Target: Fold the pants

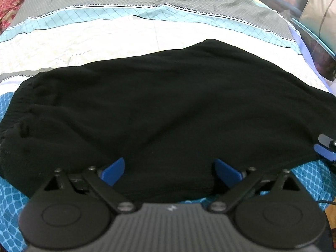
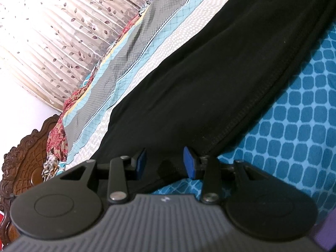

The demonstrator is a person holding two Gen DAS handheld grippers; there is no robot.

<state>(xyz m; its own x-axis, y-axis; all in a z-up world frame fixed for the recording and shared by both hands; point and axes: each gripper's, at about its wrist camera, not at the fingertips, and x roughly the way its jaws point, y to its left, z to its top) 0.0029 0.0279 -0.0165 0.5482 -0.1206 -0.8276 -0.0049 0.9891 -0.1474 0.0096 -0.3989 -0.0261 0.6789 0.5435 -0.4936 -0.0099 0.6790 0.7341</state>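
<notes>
In the left wrist view, the black pants (image 1: 168, 115) are seen spread flat across the patterned bed cover (image 1: 84, 42), already doubled, with the gathered waistband at the left. The left hand-held gripper (image 1: 171, 171) is held with its jaws wide apart over the near edge, with cloth lying between the blue pads but not pinched. In the right wrist view, the right hand-held gripper (image 2: 166, 161) is seen about half open at the hemmed end of the pants (image 2: 210, 84); whether fabric is gripped cannot be told. A fold appears to have just been laid down, and a fresh grasp on the near edge is probably called for next.
</notes>
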